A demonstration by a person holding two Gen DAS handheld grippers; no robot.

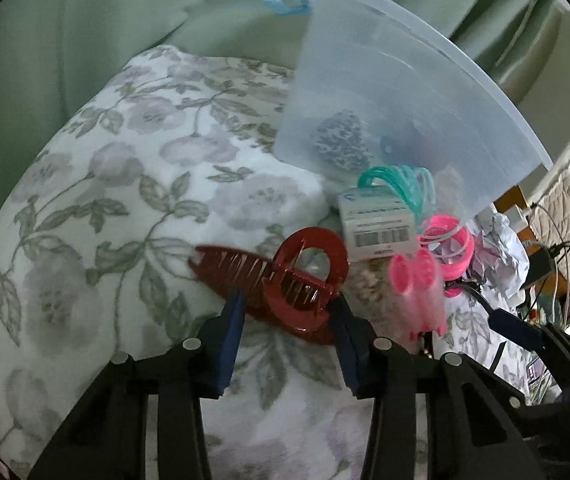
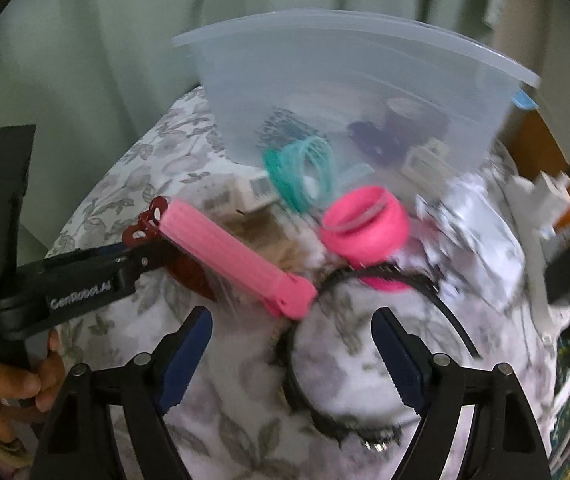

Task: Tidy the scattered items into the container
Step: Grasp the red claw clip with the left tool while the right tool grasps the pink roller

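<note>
Gripping one red hair claw (image 1: 285, 280), the left tool (image 1: 289, 312); right tool (image 2: 291, 344) released

bedding: white cloth (image 1: 133, 184) printed with grey flowers and green leaves, filling the left and centre of the left wrist view
curtain: pale green folds (image 1: 85, 28) across the top of both views
cables: thin dark and white leads (image 1: 561, 256) at the right edge
wood: a brown strip (image 2: 533, 128), upper right of the right wrist view
</note>
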